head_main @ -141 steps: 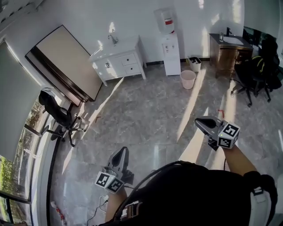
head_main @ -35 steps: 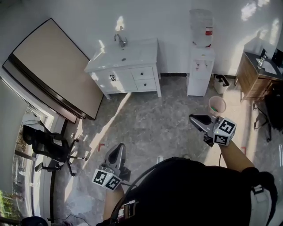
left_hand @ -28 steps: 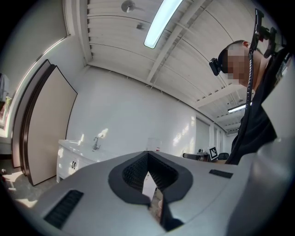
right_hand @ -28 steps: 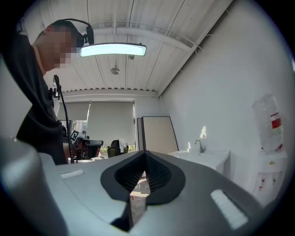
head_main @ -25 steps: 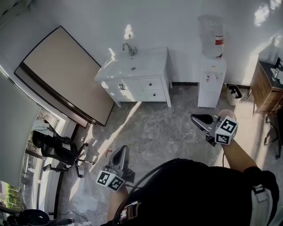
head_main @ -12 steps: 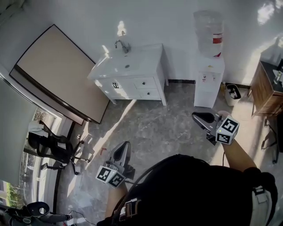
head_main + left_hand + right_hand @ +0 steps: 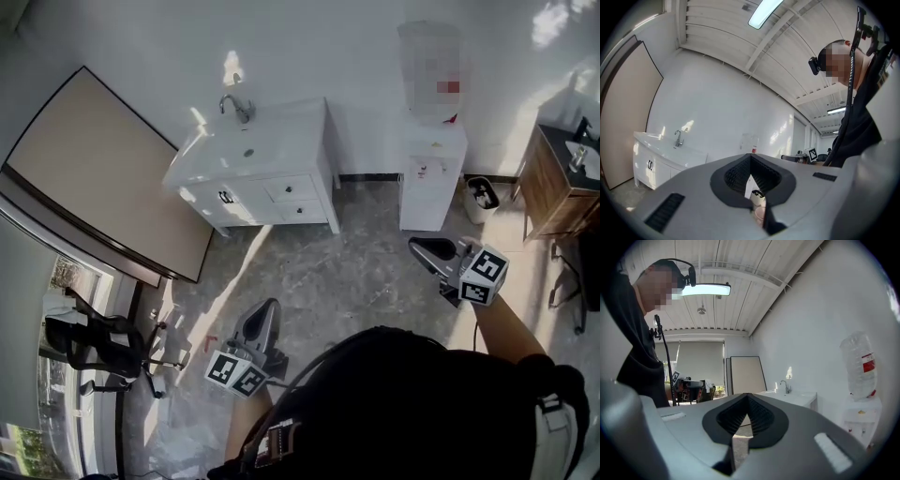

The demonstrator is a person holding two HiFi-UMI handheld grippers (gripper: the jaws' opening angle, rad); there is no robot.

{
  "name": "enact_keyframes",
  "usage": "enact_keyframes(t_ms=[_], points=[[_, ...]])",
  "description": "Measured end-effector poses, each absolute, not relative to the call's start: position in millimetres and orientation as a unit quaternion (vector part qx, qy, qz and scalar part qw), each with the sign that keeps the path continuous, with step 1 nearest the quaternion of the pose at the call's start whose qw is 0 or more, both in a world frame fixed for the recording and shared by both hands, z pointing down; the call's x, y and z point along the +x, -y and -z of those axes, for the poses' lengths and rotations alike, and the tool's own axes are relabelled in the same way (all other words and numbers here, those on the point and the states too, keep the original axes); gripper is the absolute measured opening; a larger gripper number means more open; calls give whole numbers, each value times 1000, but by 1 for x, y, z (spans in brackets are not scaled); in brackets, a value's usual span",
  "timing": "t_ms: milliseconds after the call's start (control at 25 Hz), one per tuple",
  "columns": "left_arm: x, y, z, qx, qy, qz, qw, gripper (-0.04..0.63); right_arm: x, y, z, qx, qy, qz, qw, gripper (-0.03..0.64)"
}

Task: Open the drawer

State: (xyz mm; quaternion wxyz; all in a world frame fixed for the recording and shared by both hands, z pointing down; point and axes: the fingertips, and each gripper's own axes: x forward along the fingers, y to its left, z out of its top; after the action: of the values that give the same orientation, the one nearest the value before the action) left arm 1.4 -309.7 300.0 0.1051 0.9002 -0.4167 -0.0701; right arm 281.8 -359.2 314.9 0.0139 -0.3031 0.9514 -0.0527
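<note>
The white vanity cabinet (image 7: 253, 178) stands against the far wall, with a sink and a tap on top. Two small drawers (image 7: 292, 199), one above the other, sit on the right of its front, and both look closed. My left gripper (image 7: 268, 307) is shut and empty. It is held low over the floor, well short of the cabinet. My right gripper (image 7: 417, 247) is also shut and empty, out to the right near the water dispenser. The vanity (image 7: 649, 157) appears at the left in the left gripper view. In the right gripper view the vanity (image 7: 792, 398) lies straight ahead.
A white water dispenser (image 7: 431, 173) with a bottle on top stands right of the vanity, with a small bin (image 7: 482, 193) beside it. A wooden cabinet (image 7: 561, 186) is at the far right. A large board (image 7: 89, 178) leans on the left wall, and an office chair (image 7: 103, 339) stands below it.
The vanity and the dispenser have grown larger and shifted left in the head view. Both grippers have been carried forward, still shut.
</note>
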Motion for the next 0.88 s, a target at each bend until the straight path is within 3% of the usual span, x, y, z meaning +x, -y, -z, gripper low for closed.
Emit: enact_keyframes(t_ms=[640, 880], points=[[-149, 494, -279, 921, 373, 61, 98, -8, 145, 515, -293, -355, -933, 57, 28, -6], [-170, 543, -291, 923, 366, 55, 104, -8, 120, 559, -304, -354, -932, 72, 27, -6]])
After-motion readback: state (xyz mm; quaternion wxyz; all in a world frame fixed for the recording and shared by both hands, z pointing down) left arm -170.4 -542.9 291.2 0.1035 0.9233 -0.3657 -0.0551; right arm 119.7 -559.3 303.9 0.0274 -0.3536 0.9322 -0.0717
